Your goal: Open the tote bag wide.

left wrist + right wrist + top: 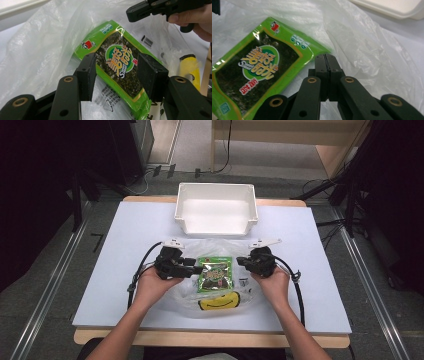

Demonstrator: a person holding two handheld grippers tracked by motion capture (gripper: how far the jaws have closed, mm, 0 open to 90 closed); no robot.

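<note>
1. I have the green seaweed packet (215, 274) lying on a clear plastic bag (220, 247) in the middle of the white tabletop (125, 270), near my edge of it.
2. My left claw (120, 75) straddles the packet's lower end; in the left gripper view one jaw stands on each side of the packet, over its two long edges. The jaws are spread wide, and I cannot tell whether the pads press on the packet, so I count this claw as open around it rather than gripping.
3. My right claw (327, 72) is closed, its two jaws pressed flat together with nothing visible between them. In the right gripper view its tip sits just beside the packet's corner, over the crinkled plastic bag; whether it pinches the film I cannot tell.
4. In the high view the left claw (192, 268) comes at the packet from the left and the right claw (243, 262) from the right, both hands low over the bag.
5. A yellow item with a black smile mark (219, 303) lies under the film just on my side of the packet, touching or nearly touching its near edge.
6. A white bin (216, 209) stands at the far side of the tabletop, well apart from the packet, with its open top facing up.
7. The packet lies flat, printed face up, tilted slightly against the tabletop's edges.
</note>
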